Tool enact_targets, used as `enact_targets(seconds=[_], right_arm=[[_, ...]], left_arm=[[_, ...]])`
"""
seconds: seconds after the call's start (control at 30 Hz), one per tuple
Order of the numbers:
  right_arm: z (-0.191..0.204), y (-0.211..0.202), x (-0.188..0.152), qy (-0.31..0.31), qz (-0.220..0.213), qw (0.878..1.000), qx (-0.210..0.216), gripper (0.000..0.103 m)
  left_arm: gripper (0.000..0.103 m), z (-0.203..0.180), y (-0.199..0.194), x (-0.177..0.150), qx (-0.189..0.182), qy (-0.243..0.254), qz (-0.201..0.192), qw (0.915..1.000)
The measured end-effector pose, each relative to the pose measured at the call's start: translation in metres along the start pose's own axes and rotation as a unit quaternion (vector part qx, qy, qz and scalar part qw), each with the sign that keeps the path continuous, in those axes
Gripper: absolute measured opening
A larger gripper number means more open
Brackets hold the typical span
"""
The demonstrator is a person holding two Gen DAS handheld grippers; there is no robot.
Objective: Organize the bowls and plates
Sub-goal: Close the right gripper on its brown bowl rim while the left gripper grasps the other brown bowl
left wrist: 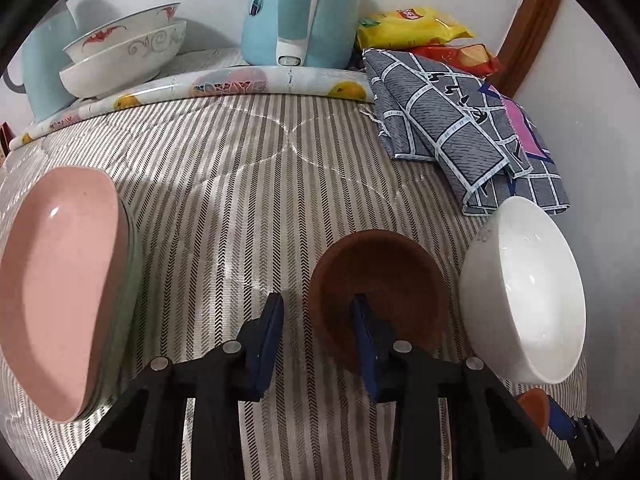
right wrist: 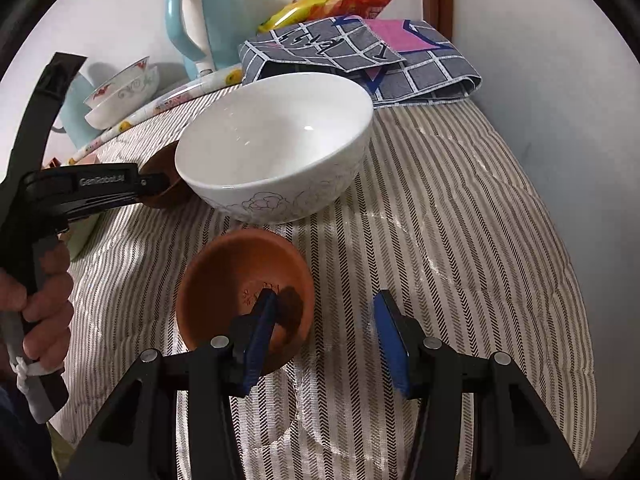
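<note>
A dark brown bowl (left wrist: 376, 280) sits on the striped cloth. My left gripper (left wrist: 318, 316) is open, with its right finger inside the bowl and its left finger outside the rim. A large white bowl (left wrist: 524, 292) stands right of it, also in the right wrist view (right wrist: 276, 140). A small terracotta bowl (right wrist: 240, 276) sits near the front. My right gripper (right wrist: 326, 316) is open, its left finger inside that bowl, its right finger outside. A pink plate (left wrist: 56, 288) lies on a stack at the left.
Two stacked patterned bowls (left wrist: 124, 52) and a light blue kettle (left wrist: 296, 12) stand on a fruit-print tray (left wrist: 224, 84) at the back. A folded grey checked cloth (left wrist: 452, 120) and snack bags (left wrist: 412, 24) lie at the back right by the wall.
</note>
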State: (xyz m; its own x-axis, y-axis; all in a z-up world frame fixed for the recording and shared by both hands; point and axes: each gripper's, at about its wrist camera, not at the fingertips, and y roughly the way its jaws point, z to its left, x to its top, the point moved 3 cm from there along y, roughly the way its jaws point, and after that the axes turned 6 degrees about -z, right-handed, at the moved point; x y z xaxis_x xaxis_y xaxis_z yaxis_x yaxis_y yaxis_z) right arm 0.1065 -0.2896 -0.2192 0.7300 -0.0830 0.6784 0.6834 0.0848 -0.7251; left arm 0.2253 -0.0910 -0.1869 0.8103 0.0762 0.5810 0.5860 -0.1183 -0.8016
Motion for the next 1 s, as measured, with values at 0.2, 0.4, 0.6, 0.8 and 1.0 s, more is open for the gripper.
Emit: enact_targets(seconds=[0.2,0.4,0.6,0.8,1.0], right_arm=[[-0.0004,0.0015,0.0008,-0.001,-0.011,1.000,0.002,0.054],[0.0020,0.0034,0.0022,-0.004,-0.007,1.000,0.009,0.060],[0.0013,0.0047,0.0028,0.004,-0.007,1.000,0.004,0.061],[0.0035,0.0037,0.0024,0.011,-0.010,1.000,-0.003,0.049],[0.0078,0.0008,0.0047,0.023,-0.007,1.000,0.011,0.014]], left_arm=[[0.033,-0.0004,0.0006,-0.0007,0.003,-0.003,-0.012,0.9999],[0.033,-0.0003,-0.0002,-0.0026,0.000,0.003,-0.019,0.9998],[0.034,-0.0003,-0.0006,-0.0028,-0.003,0.006,-0.021,0.9998],[0.025,-0.0034,-0.0004,-0.0022,-0.009,0.012,-0.016,0.9998],[0.013,-0.0045,-0.0031,-0.0019,-0.023,0.005,-0.012,0.9997]])
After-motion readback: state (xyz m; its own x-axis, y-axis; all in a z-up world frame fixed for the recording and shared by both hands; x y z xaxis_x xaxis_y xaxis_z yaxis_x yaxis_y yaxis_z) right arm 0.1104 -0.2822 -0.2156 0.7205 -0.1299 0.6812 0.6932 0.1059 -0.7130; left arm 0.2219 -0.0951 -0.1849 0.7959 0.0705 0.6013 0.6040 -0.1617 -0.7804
